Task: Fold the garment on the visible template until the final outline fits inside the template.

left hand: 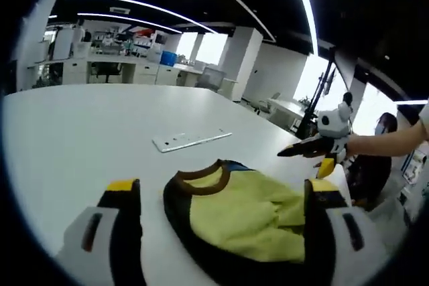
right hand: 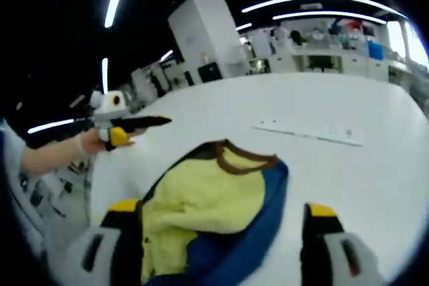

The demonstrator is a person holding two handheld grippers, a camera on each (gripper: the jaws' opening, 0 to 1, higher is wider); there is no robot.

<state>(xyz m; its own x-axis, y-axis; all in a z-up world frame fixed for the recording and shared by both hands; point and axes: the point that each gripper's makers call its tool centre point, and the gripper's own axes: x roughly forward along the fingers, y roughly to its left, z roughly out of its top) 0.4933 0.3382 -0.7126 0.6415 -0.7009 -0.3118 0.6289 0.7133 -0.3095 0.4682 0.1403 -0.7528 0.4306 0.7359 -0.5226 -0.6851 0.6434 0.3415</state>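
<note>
The left tongs (left hand: 224,222) are seen in the left gripper view with both jaws rising from the bottom edge, spread wide and holding nothing. The garment (left hand: 244,216) lies between and beyond the jaws; whether the jaws touch the cloth cannot be told. In the same view the right tongs (left hand: 305,150) are held by a hand (left hand: 348,144) above the bench's far right edge, well apart from the garment. Their black tips appear drawn close together with nothing between them, though this cannot be told for certain.

In the right gripper view the right tongs (right hand: 224,232) are seen with jaws spread wide, nothing pinched, and the garment (right hand: 208,212) lying between them. The left tongs (right hand: 144,122) are held by a hand (right hand: 90,142) at the left, above the bench edge.

The garment is yellow with a brown collar and a dark blue border, and lies crumpled in a loose heap on the white bench (left hand: 87,138). Its collar is turned toward the middle of the bench. A flat white strip (left hand: 191,140) lies on the bench beyond the garment, apart from it. No container is made out on the bench. An office with white desks and ceiling light strips is seen behind.
</note>
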